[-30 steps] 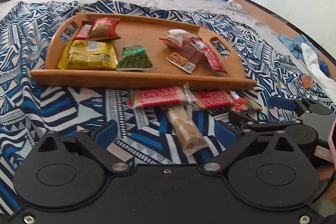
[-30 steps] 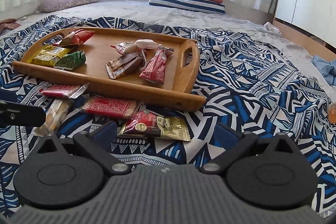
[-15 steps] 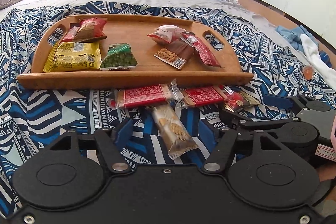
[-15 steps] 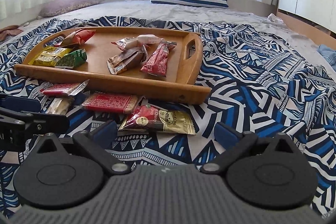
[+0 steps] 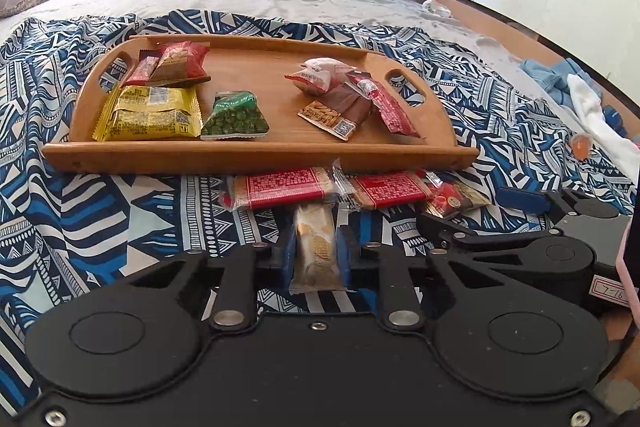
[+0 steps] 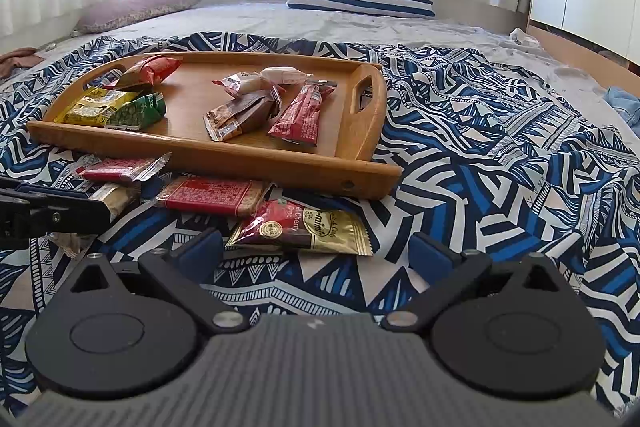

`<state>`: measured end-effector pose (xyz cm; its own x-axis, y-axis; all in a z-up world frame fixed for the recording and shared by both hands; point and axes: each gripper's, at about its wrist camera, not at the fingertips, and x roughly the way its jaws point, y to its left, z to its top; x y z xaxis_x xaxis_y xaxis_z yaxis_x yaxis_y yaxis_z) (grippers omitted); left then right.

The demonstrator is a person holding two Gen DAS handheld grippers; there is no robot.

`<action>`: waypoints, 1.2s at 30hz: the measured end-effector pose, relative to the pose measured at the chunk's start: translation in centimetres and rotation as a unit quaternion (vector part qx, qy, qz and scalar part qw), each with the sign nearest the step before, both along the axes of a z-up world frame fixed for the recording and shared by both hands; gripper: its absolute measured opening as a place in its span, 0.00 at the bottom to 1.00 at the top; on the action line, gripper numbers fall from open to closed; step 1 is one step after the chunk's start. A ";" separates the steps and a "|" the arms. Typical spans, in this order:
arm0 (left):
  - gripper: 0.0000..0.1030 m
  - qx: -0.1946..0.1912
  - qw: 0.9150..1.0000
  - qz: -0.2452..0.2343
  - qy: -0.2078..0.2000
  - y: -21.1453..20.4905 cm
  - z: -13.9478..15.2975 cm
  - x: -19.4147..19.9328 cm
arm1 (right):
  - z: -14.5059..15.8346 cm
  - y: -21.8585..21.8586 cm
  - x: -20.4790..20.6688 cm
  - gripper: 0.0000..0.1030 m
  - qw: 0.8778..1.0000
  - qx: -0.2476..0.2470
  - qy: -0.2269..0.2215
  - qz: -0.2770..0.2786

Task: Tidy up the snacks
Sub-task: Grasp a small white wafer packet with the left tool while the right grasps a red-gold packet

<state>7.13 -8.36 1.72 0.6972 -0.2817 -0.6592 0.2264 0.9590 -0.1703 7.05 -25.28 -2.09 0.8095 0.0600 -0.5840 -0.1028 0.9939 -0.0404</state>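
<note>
Your left hand-held gripper has just been closing, and its blue pads now pinch the pale cracker packet across its narrow width, near the end closest to you. That hold suits a long, flat wrapper: squeezed from the sides, it should lift without folding, though the far end will probably droop. The packet lies on the patterned bedspread, its far tip tucked just under the red biscuit bar, so expect a little drag as you pull it free.

Your right hand-held gripper hangs with its fingers spread wide and nothing between them, lined up on the red-and-gold cherry drop pouch just ahead, presumably your next pick.

A second red biscuit bar lies touching that pouch. All four loose snacks sit against the near rim of the wooden tray, close to where they seem meant to go. On the tray, the yellow packet and green pea bag group left, the almond pack right, leaving bare wood between for new arrivals.
</note>
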 end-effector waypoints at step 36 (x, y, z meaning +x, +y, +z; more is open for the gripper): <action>0.20 -0.010 1.000 -0.020 0.012 0.1 0.1 -0.2 | 1.4 1.2 0.9 0.81 1.000 -0.020 0.017 0.004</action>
